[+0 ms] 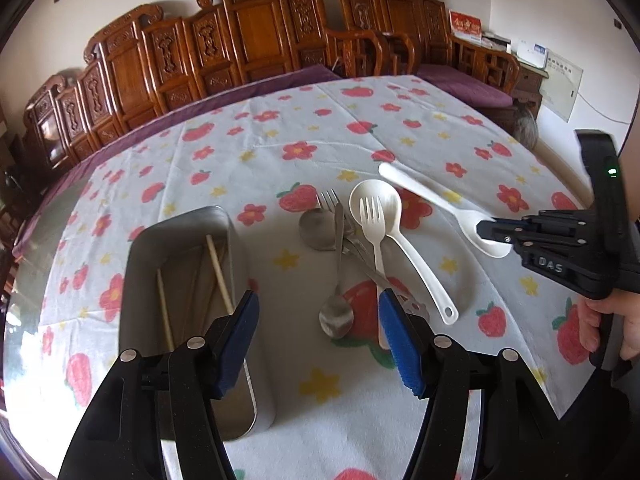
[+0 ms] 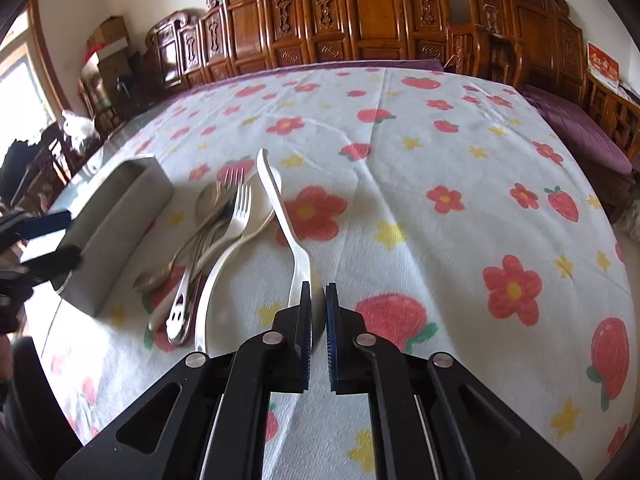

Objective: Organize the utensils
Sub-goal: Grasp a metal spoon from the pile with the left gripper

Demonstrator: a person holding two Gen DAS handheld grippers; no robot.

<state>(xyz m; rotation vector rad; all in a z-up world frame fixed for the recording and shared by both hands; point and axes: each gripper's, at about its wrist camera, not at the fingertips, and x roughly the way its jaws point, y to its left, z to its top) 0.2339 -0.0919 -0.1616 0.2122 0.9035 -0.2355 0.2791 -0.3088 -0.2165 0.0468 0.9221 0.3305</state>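
Note:
A metal tin holding chopsticks lies at the left of the table; it also shows in the right wrist view. Beside it is a pile of utensils: a metal spoon, a metal fork, a white plastic fork and a white ladle. My left gripper is open, above the near end of the pile. My right gripper is shut on the bowl of a white plastic spoon, whose handle points away; it also shows in the left wrist view.
The table wears a white cloth with strawberries and flowers. Carved wooden benches with purple cushions line the far side. A wider stretch of cloth lies to the right of the pile.

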